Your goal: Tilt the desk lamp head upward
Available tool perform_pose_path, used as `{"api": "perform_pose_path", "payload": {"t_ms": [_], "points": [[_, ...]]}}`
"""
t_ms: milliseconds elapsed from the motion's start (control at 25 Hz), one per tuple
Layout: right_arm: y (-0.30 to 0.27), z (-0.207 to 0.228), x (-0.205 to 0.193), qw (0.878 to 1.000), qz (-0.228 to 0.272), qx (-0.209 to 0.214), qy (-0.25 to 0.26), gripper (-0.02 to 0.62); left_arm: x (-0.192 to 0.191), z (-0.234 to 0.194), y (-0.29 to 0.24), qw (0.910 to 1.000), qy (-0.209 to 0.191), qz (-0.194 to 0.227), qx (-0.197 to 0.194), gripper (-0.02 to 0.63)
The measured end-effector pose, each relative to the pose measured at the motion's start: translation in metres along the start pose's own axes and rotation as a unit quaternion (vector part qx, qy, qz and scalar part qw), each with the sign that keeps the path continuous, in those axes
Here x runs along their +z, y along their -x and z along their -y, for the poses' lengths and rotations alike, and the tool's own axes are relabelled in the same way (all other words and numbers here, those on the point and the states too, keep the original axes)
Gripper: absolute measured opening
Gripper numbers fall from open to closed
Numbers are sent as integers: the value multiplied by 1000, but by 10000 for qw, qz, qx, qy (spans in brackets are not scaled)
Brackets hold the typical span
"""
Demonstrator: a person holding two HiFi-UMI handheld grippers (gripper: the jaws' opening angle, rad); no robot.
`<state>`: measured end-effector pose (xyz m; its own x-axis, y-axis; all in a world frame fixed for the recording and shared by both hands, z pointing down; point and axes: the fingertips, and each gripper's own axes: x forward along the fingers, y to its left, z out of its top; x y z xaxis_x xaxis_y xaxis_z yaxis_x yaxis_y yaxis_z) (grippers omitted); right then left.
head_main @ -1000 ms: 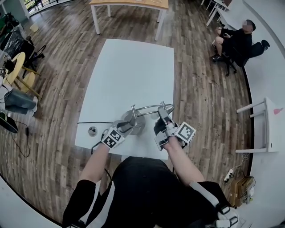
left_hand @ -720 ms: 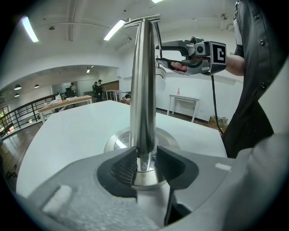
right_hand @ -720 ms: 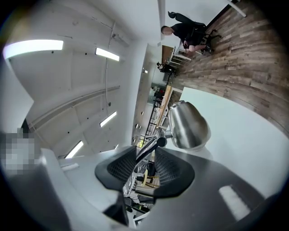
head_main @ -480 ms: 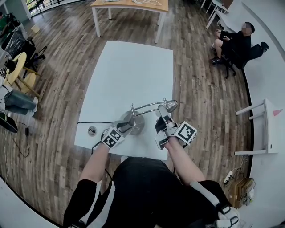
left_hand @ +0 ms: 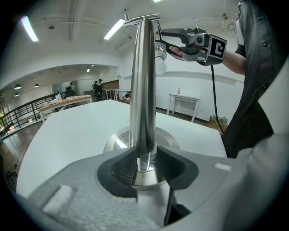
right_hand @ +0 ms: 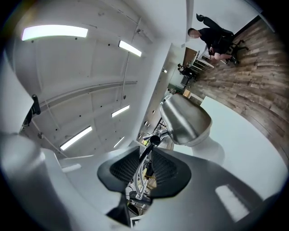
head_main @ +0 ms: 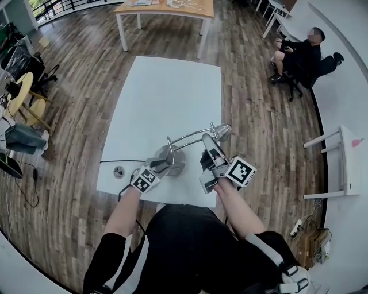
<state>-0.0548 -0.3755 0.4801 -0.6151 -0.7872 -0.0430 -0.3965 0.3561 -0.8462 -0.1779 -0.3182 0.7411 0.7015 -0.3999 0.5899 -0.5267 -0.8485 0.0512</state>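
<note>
Left gripper (left_hand: 145, 164), nearest me: clamped on the lamp post (left_hand: 142, 81) just above the lamp base (left_hand: 118, 140), both pads against the metal. I use it as the anchor hand.

Right gripper (right_hand: 145, 169), beside it on my right: jaws closing, with the thin lamp arm (right_hand: 145, 151) running between the pads. I judge the pads are not yet pressing on it.

Lamp, item of the task: it stands near the front edge of the white table (head_main: 167, 97), base flat, post upright, arm bowed over to the right. The lamp head (right_hand: 185, 119) sits just beyond my right gripper's tip.

Handling, my estimate:
- All polished metal, so stiff and slippery; the ribbed pads should help.
- The base looks weighty, but a push at the head would likely tip or slide it, hence my hold on the post.
- The arm is thin and could flex, and the head joint probably resists a little.
- Best hold: the arm right behind the head, or the head's neck; not the smooth dome.

Also on the table: a black cord (head_main: 112, 161) running off to the left.

Farther off: a wooden table (head_main: 167, 7) and a seated person (head_main: 299, 54) across the room.

Change against a second ago: the lamp head now shows clear of my right gripper's tip, up and to the right of it, where before it sat close by the tip. My left gripper and the base are where they were.
</note>
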Motion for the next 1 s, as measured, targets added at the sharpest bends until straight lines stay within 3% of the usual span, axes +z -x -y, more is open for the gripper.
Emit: {"api": "perform_pose_path", "payload": {"t_ms": [360, 680, 1000], "points": [[-7, -33, 6, 9974, -146, 389, 597, 66, 2, 2, -1, 10000, -5, -10, 2, 147], [-10, -48, 9, 9925, -283, 495, 1086, 55, 6, 3, -4, 10000, -18, -39, -23, 147], [-15, -60, 6, 9886, -409, 694, 1270, 44, 6, 3, -5, 10000, -12, -36, -34, 147]]}}
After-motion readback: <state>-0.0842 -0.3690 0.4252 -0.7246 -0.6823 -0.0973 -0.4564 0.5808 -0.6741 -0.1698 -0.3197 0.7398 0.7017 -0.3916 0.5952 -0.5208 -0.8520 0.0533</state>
